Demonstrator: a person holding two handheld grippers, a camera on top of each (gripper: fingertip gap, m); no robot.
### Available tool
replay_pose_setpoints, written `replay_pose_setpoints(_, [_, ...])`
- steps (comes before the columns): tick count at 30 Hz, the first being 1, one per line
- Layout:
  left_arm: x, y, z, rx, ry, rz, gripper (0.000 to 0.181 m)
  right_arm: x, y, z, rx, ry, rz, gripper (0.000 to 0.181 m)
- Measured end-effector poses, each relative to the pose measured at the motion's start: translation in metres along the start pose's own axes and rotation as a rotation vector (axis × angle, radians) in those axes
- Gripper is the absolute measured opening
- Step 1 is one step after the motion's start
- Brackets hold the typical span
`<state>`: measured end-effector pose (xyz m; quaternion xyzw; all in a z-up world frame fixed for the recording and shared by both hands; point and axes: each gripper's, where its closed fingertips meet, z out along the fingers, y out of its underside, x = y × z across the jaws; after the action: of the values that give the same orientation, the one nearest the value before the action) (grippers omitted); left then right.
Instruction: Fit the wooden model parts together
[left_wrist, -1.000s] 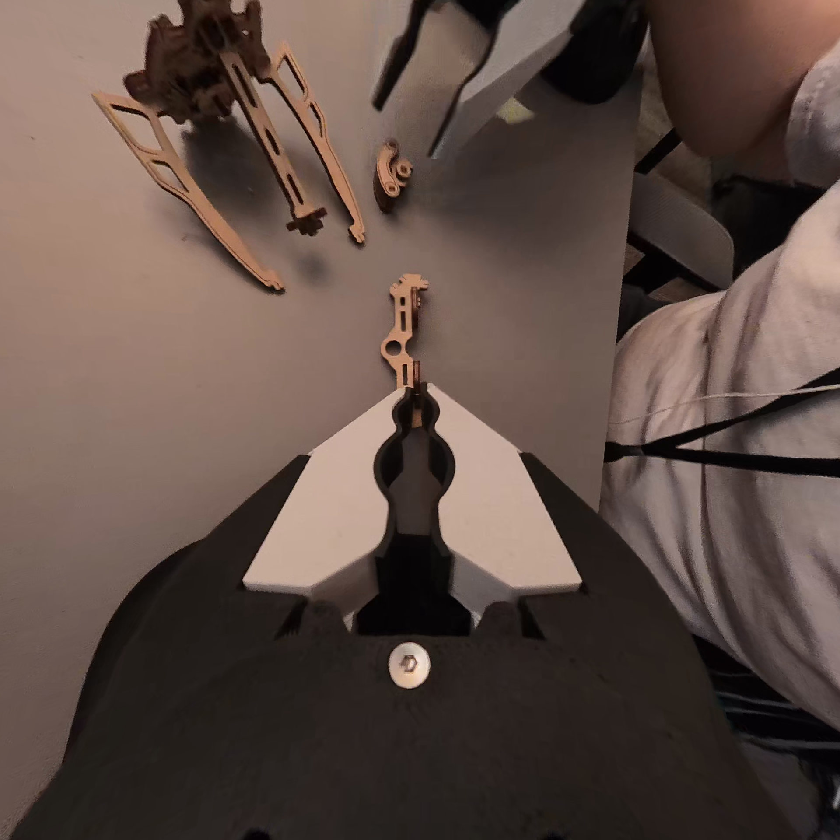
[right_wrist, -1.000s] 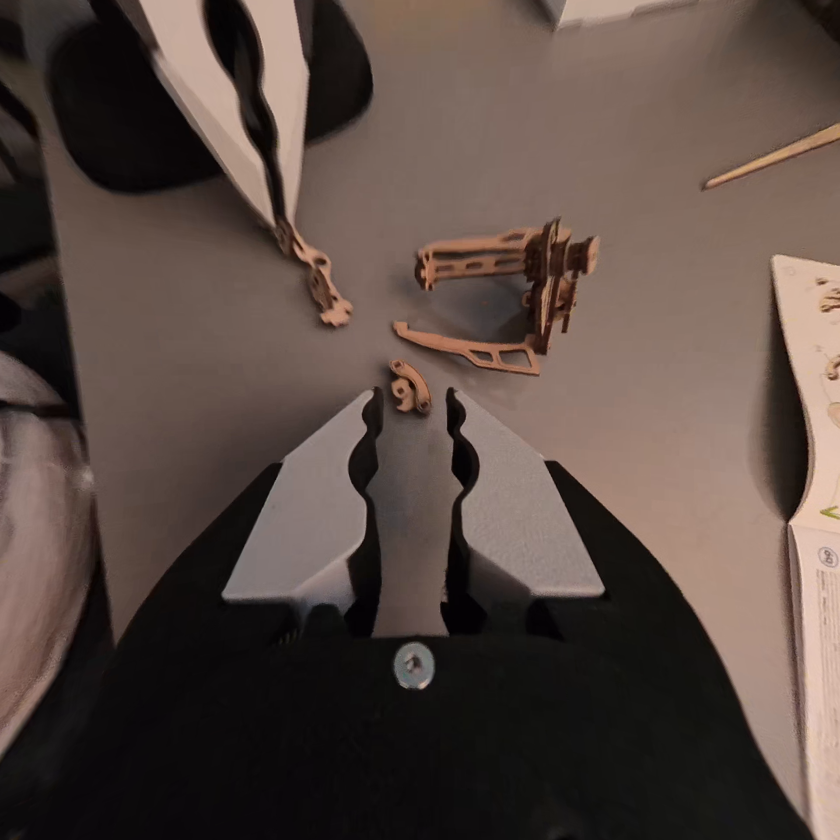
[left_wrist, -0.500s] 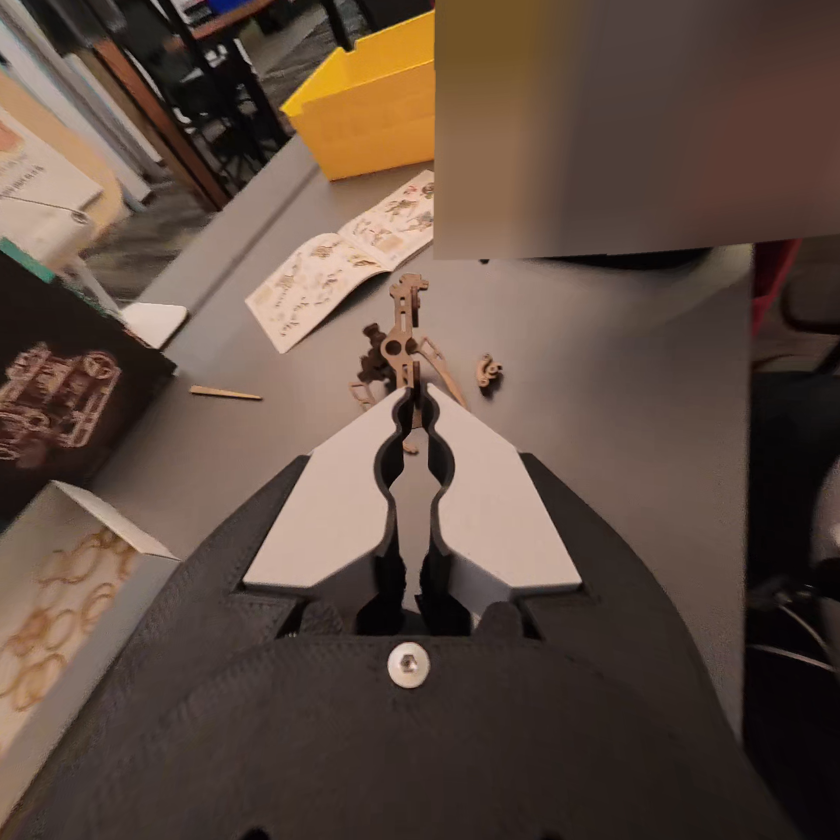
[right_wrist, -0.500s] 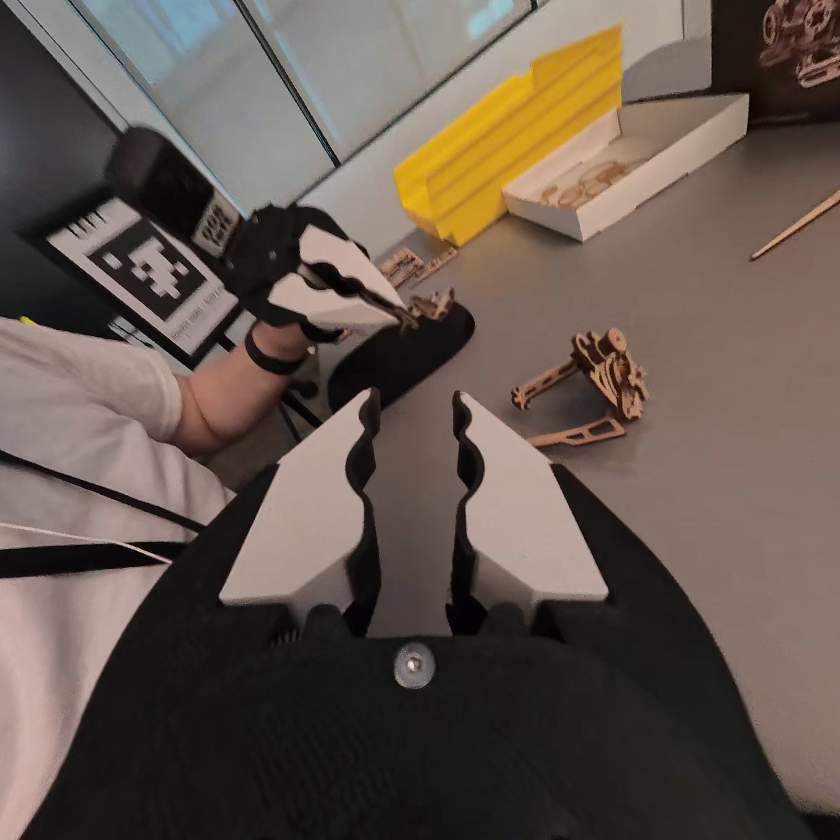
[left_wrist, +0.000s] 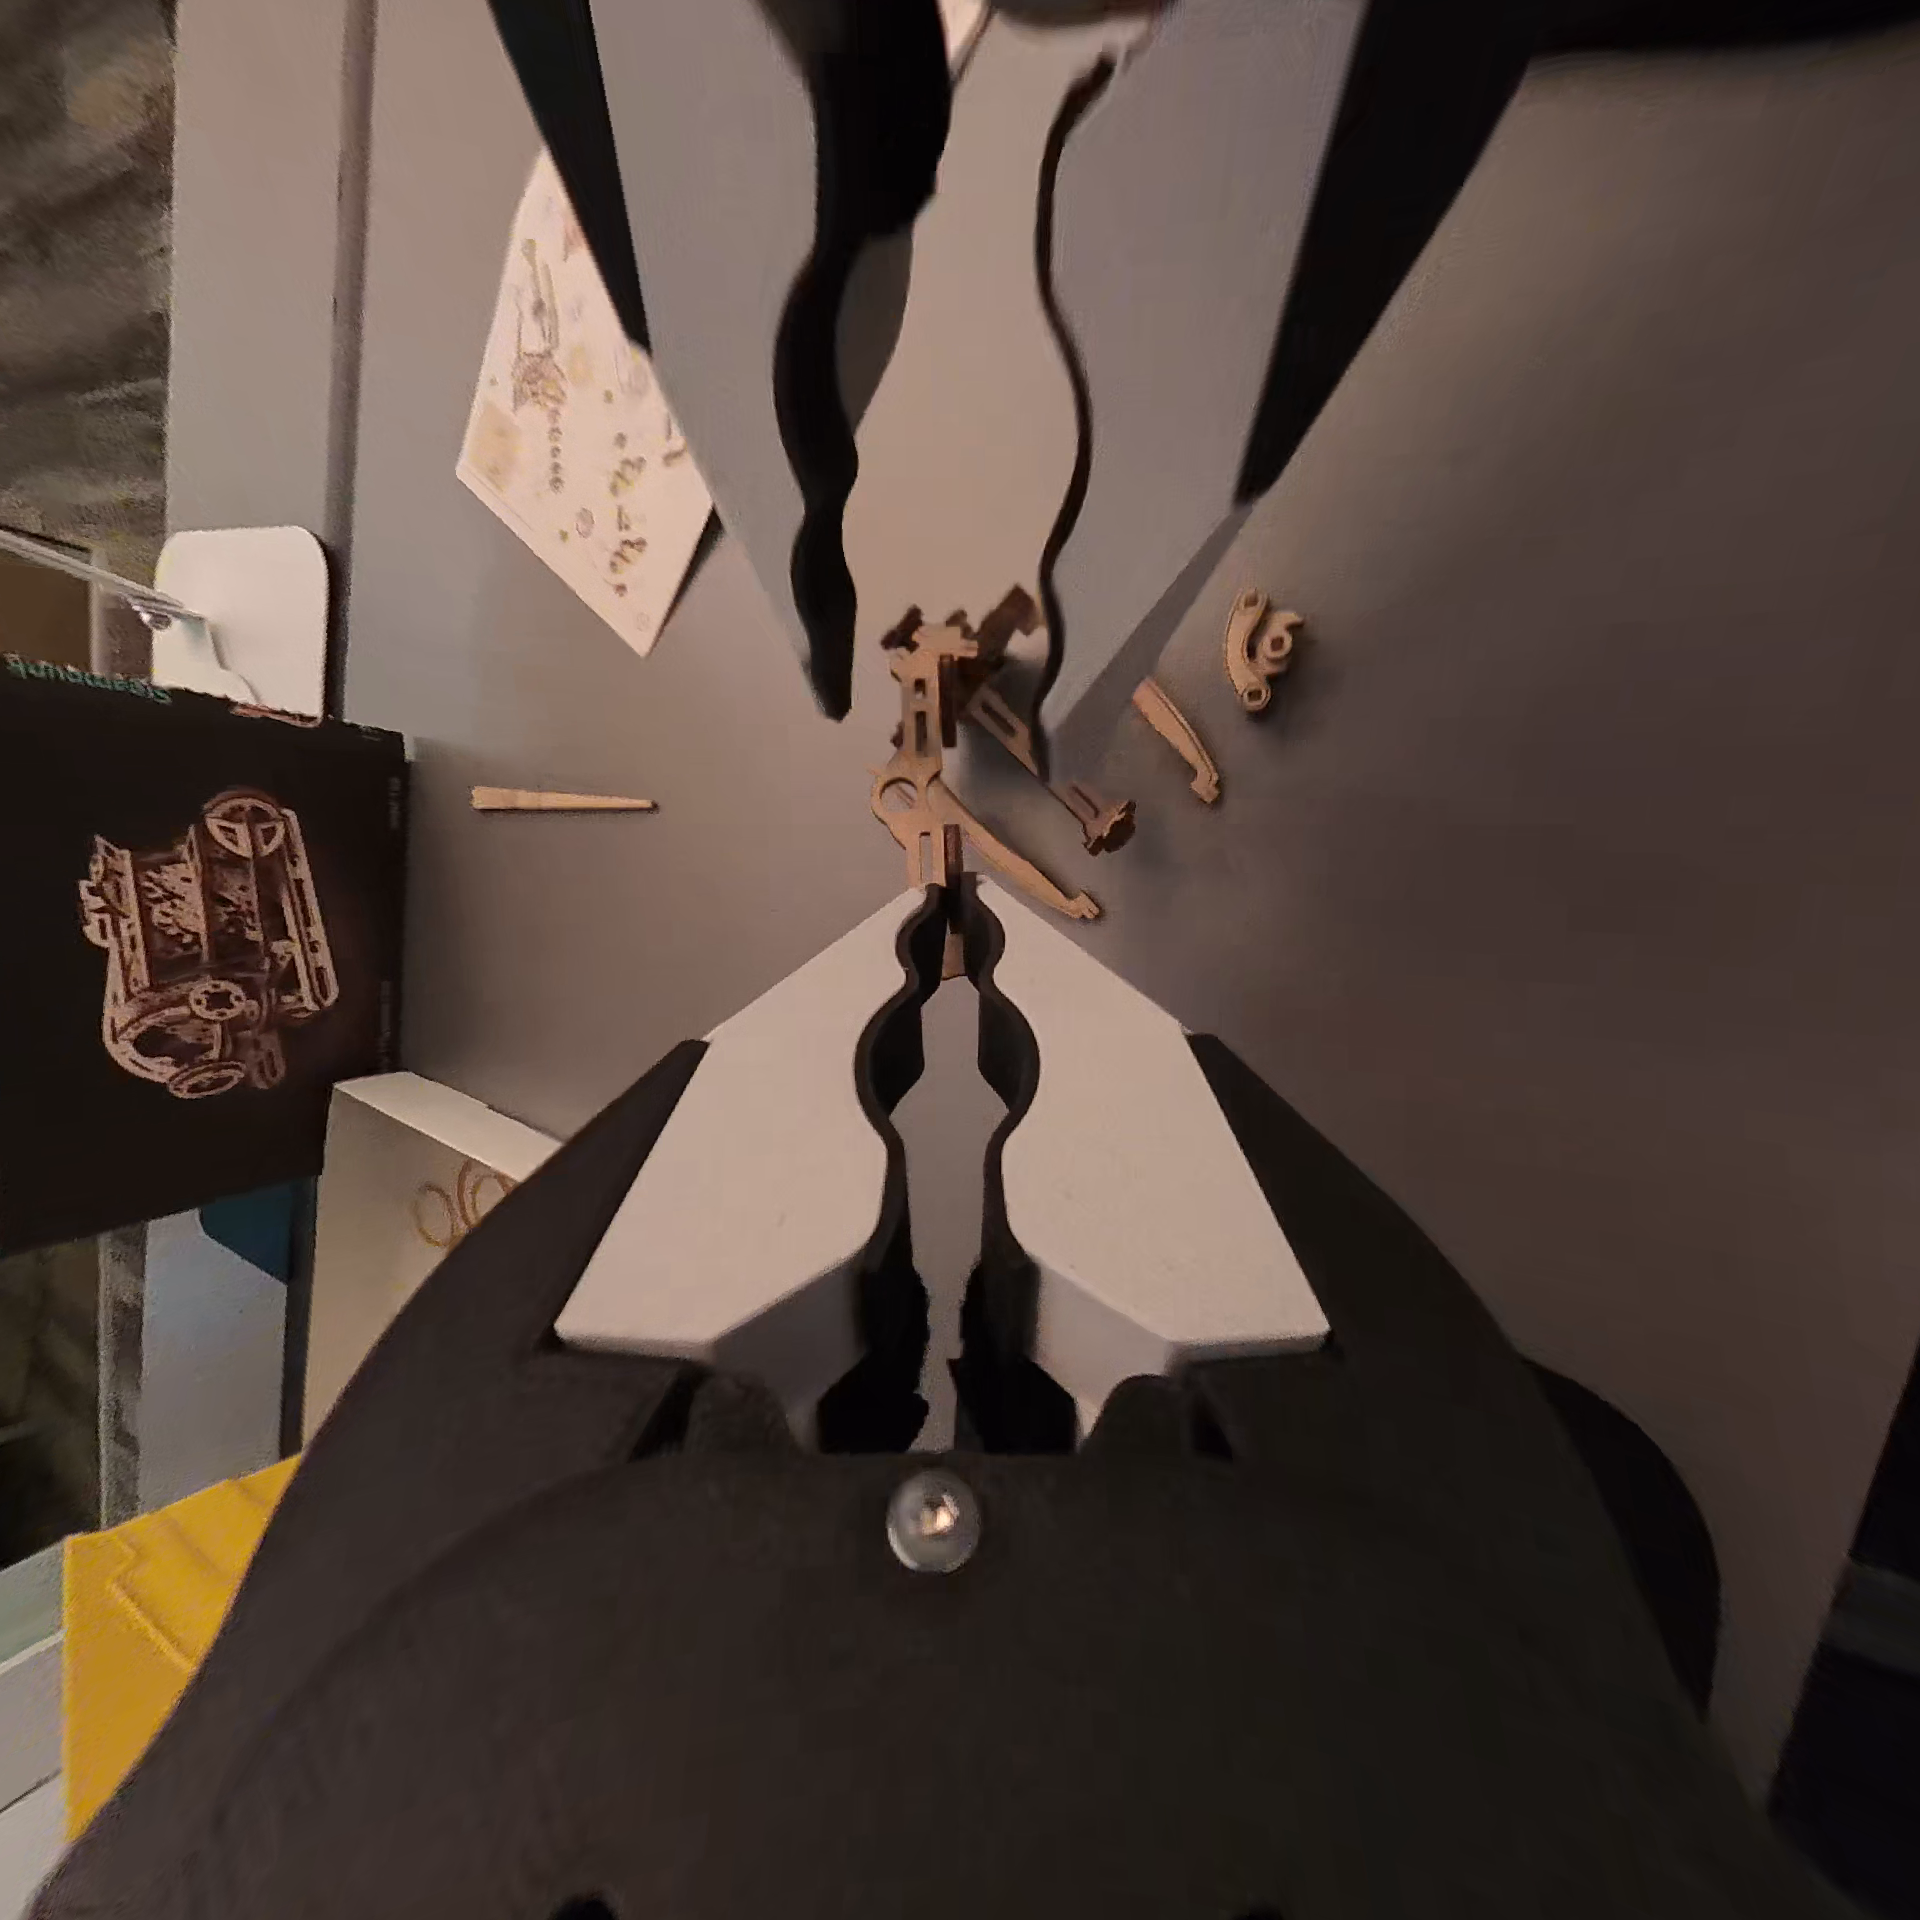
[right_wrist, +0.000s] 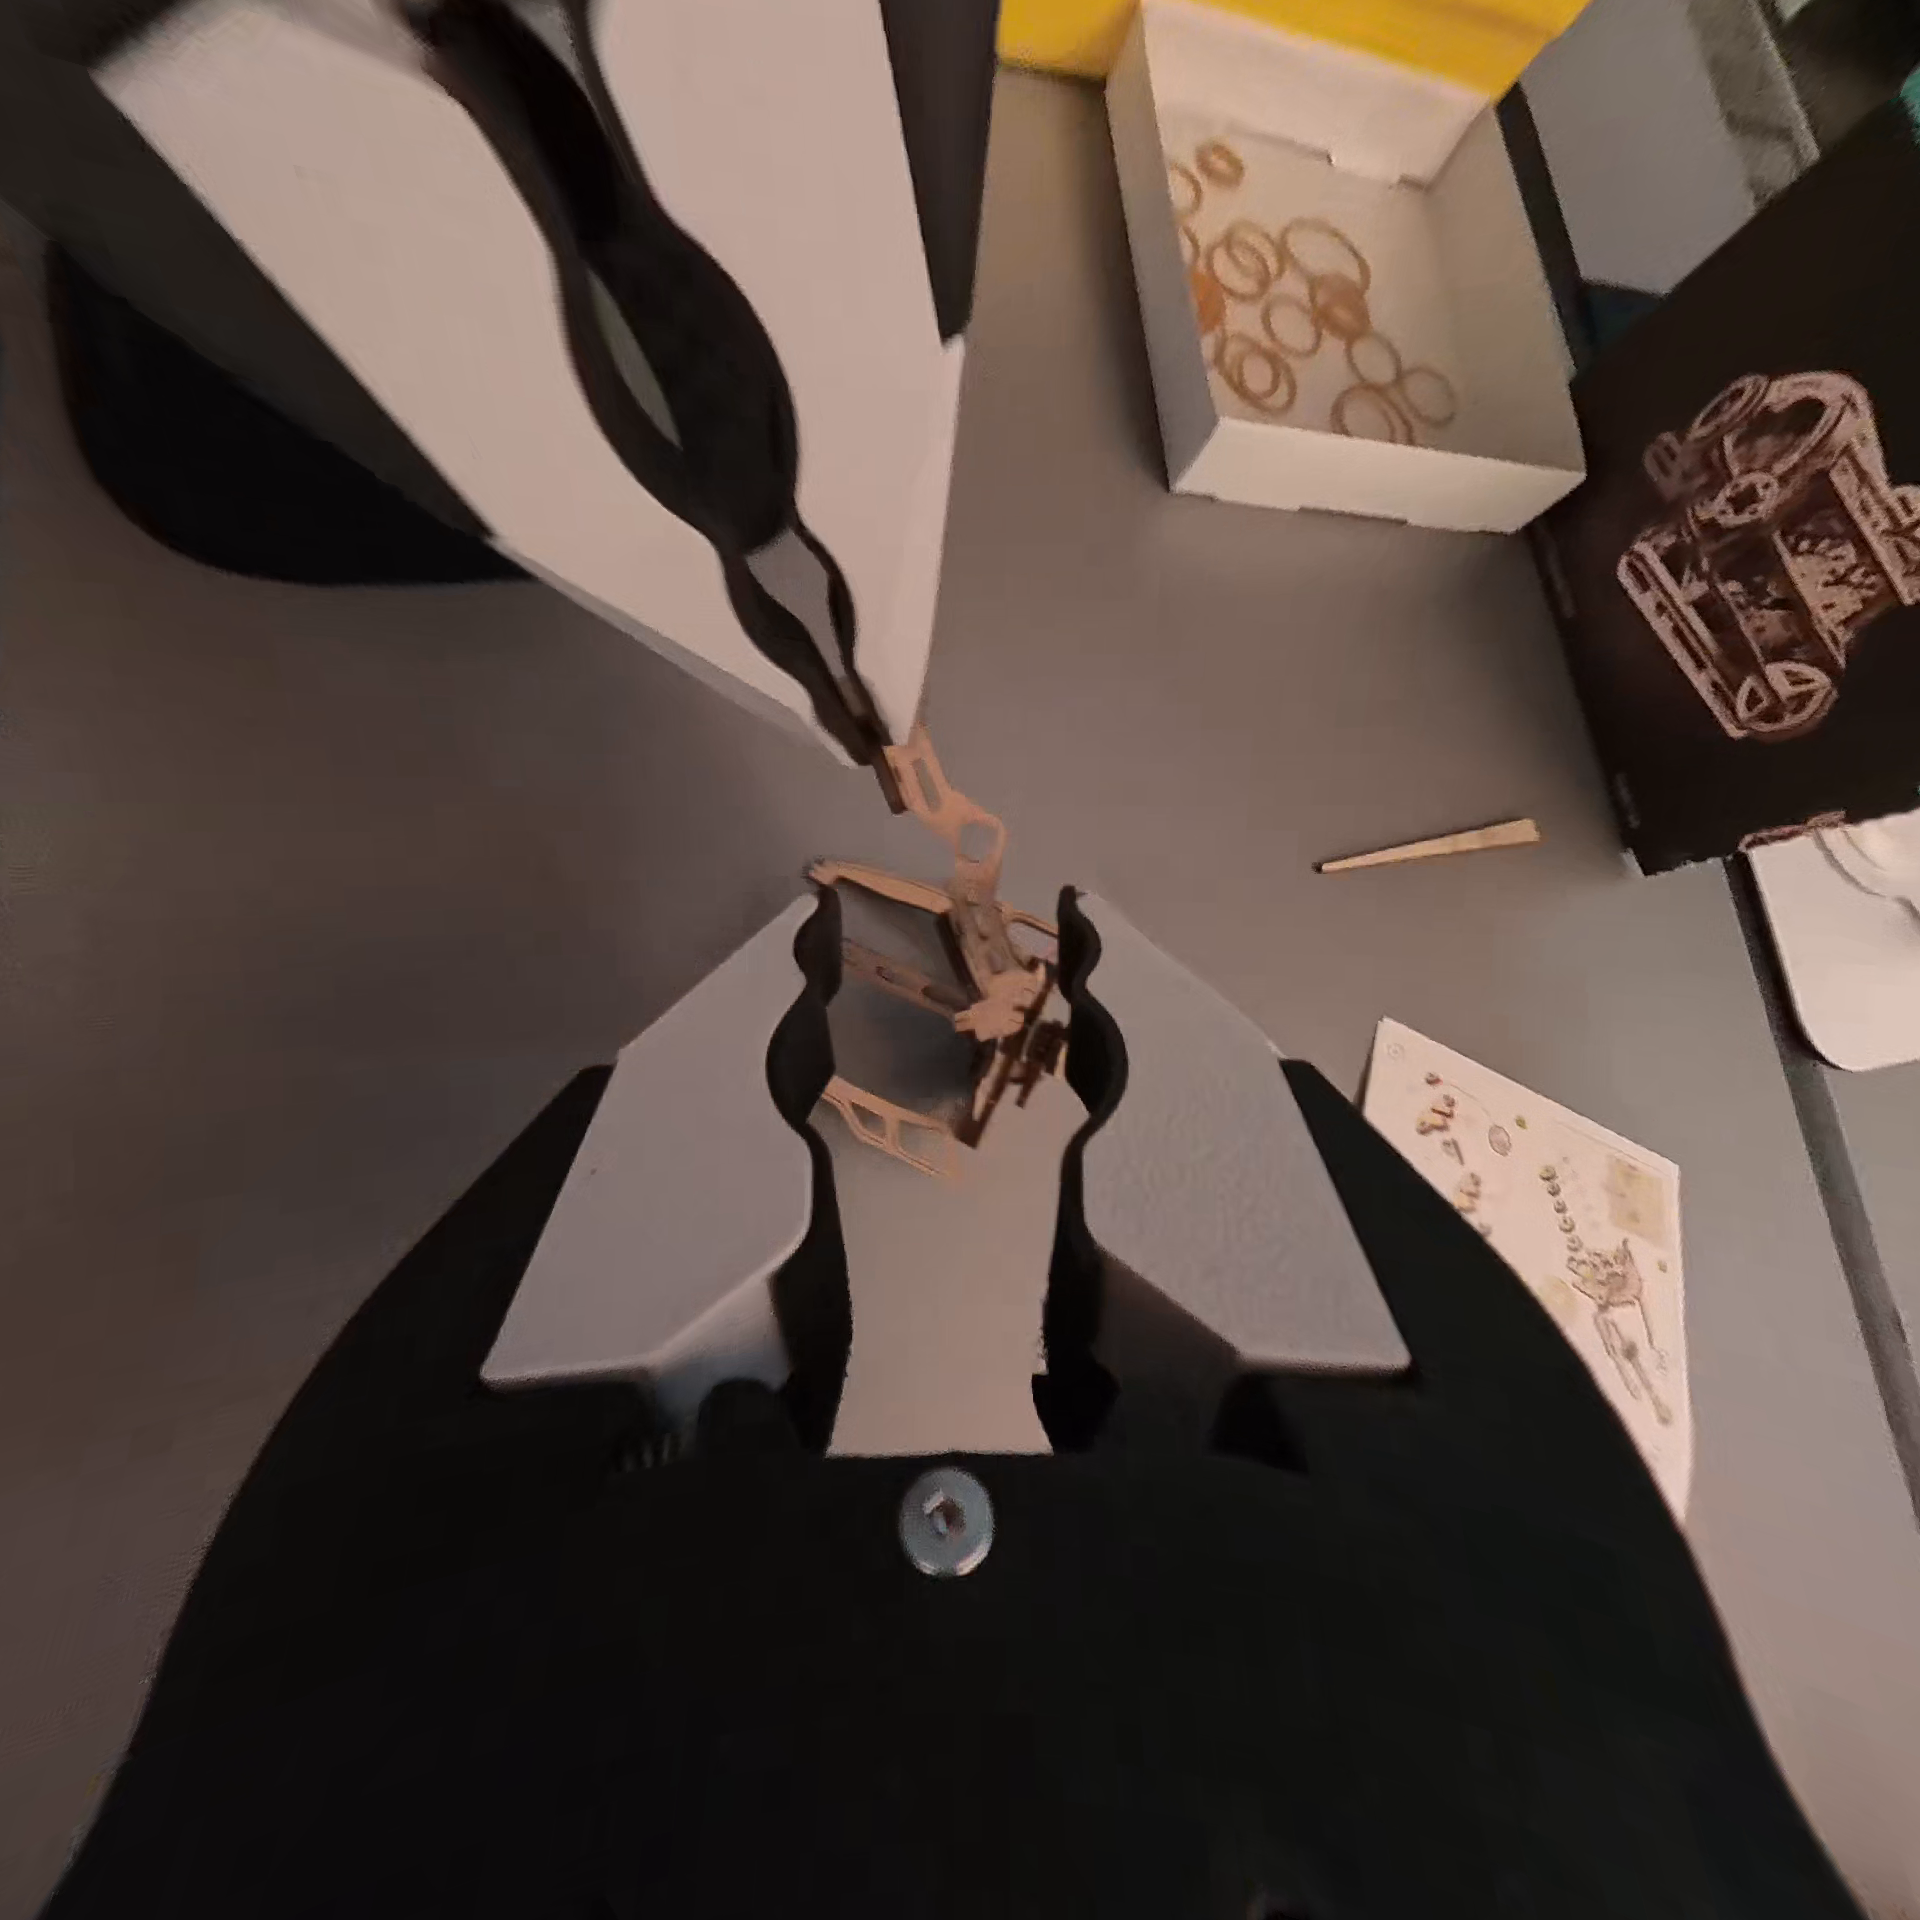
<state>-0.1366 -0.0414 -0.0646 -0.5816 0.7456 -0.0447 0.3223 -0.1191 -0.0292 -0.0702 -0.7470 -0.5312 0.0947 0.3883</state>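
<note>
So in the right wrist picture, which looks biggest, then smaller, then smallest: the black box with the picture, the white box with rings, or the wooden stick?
Largest to smallest, as they look:
1. Black box, though the picture's edge cuts it off
2. White box, close in size, so their order is unsure
3. Wooden stick, clearly the smallest

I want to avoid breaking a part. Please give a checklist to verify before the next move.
1. Left tool shut on the flat strut: ok.
2. Right tool open, straddling the wooden assembly: ok.
3. Assembly resting on the table: ok.
4. Strut tip lined up with its slot: cannot tell, blurred.
5. Curved loose piece clear of both tools: ok.
</note>
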Motion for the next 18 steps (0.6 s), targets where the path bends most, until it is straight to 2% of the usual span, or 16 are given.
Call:
replay_pose_setpoints(2, [-0.002, -0.003, -0.003, 0.005, 0.007, -0.004, 0.0, 0.007, 0.005, 0.005, -0.03, 0.028, 0.005, 0.029])
replay_pose_setpoints(5, [-0.006, -0.005, -0.007, 0.031, 0.0, -0.014, 0.0, 0.006, 0.002, 0.003, 0.015, 0.017, 0.004, 0.012])
replay_pose_setpoints(7, [-0.016, -0.013, -0.014, 0.086, -0.04, -0.037, 0.004, 0.007, 0.001, 0.0, 0.038, 0.001, 0.023, 0.009])
replay_pose_setpoints(8, [-0.029, -0.016, -0.022, 0.111, -0.107, -0.043, 0.022, 0.012, 0.0, -0.003, 0.059, 0.014, 0.04, 0.01])
replay_pose_setpoints(10, [-0.062, -0.018, -0.052, 0.177, -0.238, -0.109, 0.041, 0.022, -0.011, -0.016, 0.179, 0.011, 0.122, 0.01])
replay_pose_setpoints(12, [-0.066, -0.028, -0.08, 0.384, -0.137, -0.265, 0.043, 0.03, -0.041, -0.042, 0.465, -0.052, 0.277, 0.009])
replay_pose_setpoints(15, [-0.057, -0.06, -0.109, 0.817, 0.192, -0.505, 0.045, 0.039, -0.086, -0.11, 1.072, -0.326, 0.485, 0.009])
replay_pose_setpoints(17, [-0.055, -0.073, -0.106, 0.94, 0.351, -0.59, 0.046, 0.047, -0.09, -0.147, 1.382, -0.428, 0.51, 0.008])
replay_pose_setpoints(18, [-0.051, -0.08, -0.103, 0.968, 0.434, -0.621, 0.045, 0.049, -0.09, -0.152, 1.443, -0.446, 0.51, 0.008])
